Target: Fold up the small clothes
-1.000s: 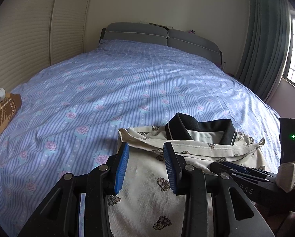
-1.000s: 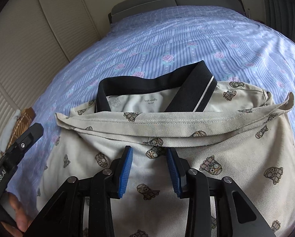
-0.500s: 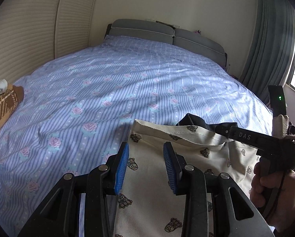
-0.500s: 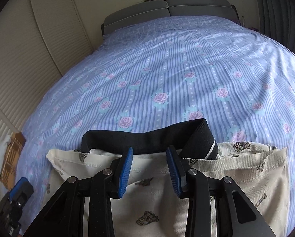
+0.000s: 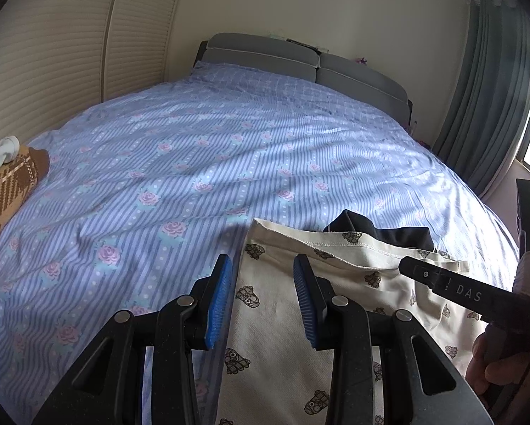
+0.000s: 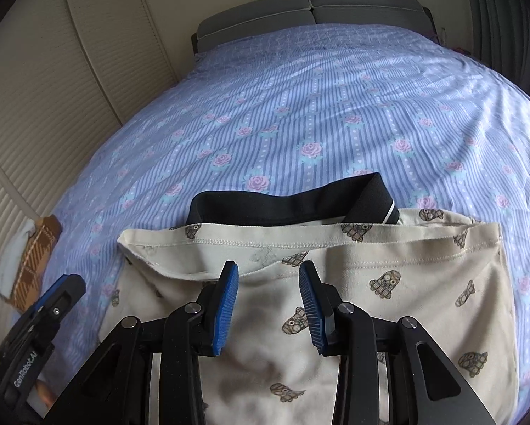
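Observation:
A small cream polo shirt (image 6: 406, 304) with a brown cartoon print lies folded on the bed, its hem laid up near the black collar (image 6: 286, 205). It also shows in the left wrist view (image 5: 336, 283). My left gripper (image 5: 261, 294) is open and empty over the shirt's left edge. My right gripper (image 6: 268, 304) is open and empty above the middle of the shirt. The right gripper's body (image 5: 460, 290) shows at the right of the left wrist view; the left gripper's tip (image 6: 56, 301) shows at the lower left of the right wrist view.
The bed (image 5: 229, 148) has a blue striped cover with pink roses and a grey headboard (image 5: 300, 60). A brown plaid garment with white cloth (image 5: 6, 177) lies at the bed's left edge. Teal curtains (image 5: 495, 99) and a window are at the right.
The shirt's lower half was carried up over the upper half, hiding most of the collar. Both grippers then drew back a little and stand open over the folded shirt.

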The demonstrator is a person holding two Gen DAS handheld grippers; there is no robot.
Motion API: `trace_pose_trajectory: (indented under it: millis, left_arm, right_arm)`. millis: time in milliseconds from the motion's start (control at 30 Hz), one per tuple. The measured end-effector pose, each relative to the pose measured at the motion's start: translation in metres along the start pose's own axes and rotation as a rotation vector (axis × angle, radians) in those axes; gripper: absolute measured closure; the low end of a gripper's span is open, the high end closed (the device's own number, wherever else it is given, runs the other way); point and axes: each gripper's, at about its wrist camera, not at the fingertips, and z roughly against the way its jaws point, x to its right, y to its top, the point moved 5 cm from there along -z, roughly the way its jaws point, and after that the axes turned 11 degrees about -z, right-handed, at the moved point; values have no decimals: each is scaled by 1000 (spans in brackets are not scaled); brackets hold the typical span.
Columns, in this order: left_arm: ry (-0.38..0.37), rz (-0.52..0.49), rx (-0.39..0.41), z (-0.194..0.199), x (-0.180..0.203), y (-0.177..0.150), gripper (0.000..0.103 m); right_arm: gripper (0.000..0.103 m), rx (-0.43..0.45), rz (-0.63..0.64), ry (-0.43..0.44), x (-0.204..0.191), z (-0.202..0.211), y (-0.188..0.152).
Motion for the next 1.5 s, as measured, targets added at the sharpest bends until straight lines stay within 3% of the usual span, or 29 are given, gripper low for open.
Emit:
trace_pose_trajectory:
  millis: [133, 333, 467, 767, 967, 1067, 1133, 1200, 1500]
  left_arm:
    - [-2, 11, 4, 1, -3, 1, 67]
    - [-5, 27, 7, 3, -7, 2, 67]
    - [-5, 35, 9, 4, -10, 2, 67]
    - [0, 48, 8, 4, -15, 2, 67]
    - [6, 39, 8, 3, -13, 2, 67]
    - [25, 36, 10, 5, -12, 3, 59]
    - [34, 38, 10, 6, -12, 4, 58]
    - [41, 39, 4, 6, -13, 4, 57]
    - [38, 14, -14, 13, -3, 7, 56]
  right_arm:
    - [70, -39, -100, 11, 2, -9, 1]
    - [91, -89, -210, 6, 5, -22, 7]
    - [101, -101, -236, 8, 4, -28, 8]
    - [102, -45, -204, 27, -2, -22, 32]
    - [101, -25, 117, 24, -31, -5, 32]
    - [100, -31, 278, 41, -42, 4, 25]
    - [93, -55, 380, 42, -48, 5, 18]
    - [74, -64, 480, 39, -52, 9, 11]
    - [72, -124, 812, -4, -64, 6, -17]
